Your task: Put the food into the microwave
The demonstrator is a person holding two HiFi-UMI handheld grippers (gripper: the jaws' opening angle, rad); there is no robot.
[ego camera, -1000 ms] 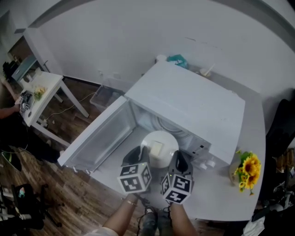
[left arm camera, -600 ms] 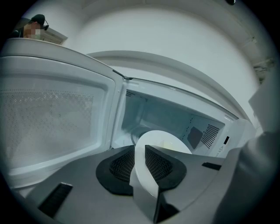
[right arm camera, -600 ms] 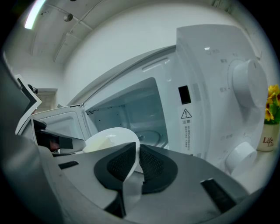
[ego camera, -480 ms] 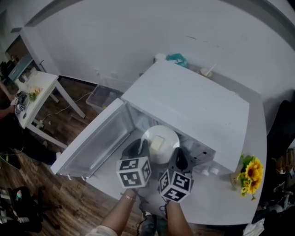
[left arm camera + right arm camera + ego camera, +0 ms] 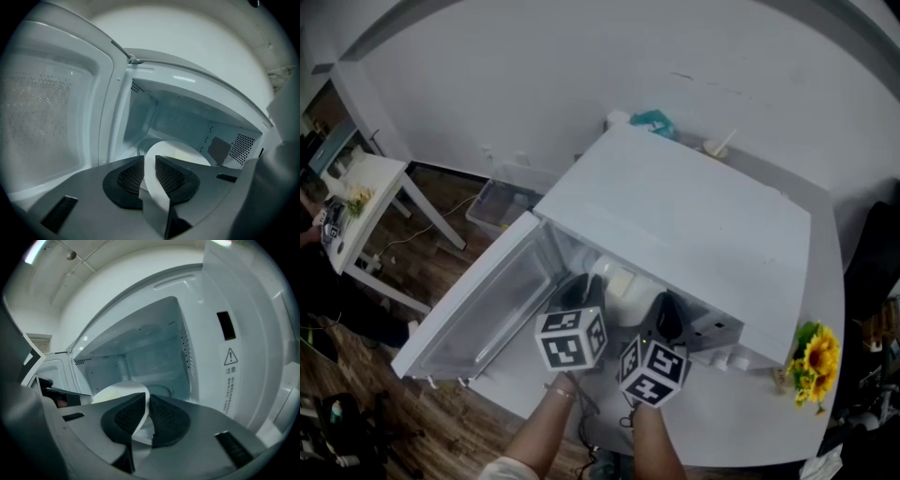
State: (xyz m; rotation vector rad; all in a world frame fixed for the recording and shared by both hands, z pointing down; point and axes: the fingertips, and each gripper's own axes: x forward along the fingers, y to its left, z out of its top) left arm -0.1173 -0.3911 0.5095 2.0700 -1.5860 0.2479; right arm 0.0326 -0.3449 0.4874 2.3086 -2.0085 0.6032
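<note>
We see the white microwave [image 5: 684,225] on the white desk [image 5: 750,412] with its door [image 5: 478,314] swung wide open to the left. Both hand-held grippers reach toward the opening from the near side, side by side and close together.

The left hand-held gripper [image 5: 583,286] has its jaws nearly closed on the near-left rim of a white plate [image 5: 630,307]. In the left gripper view the two ribbed pads pinch the thin rim between them [image 5: 150,161], and the plate [image 5: 173,152] stretches away from the jaws toward the cavity.

The right hand-held gripper [image 5: 662,305] grips the same plate at its near-right rim. The right gripper view shows its pads [image 5: 146,401] clamped on the edge, with only the rim's thickness between them, and the plate [image 5: 117,392] lying off to the left of the jaws.

The food [image 5: 620,281], a pale yellow block, sits on the plate just beyond and between the two pairs of jaws. From the head view the plate is at the mouth of the microwave, its far part tucked under the front edge of the top. We cannot tell whether it touches the cavity floor.

A bunch of sunflowers [image 5: 814,354] stands on the desk to the right of the microwave.
</note>
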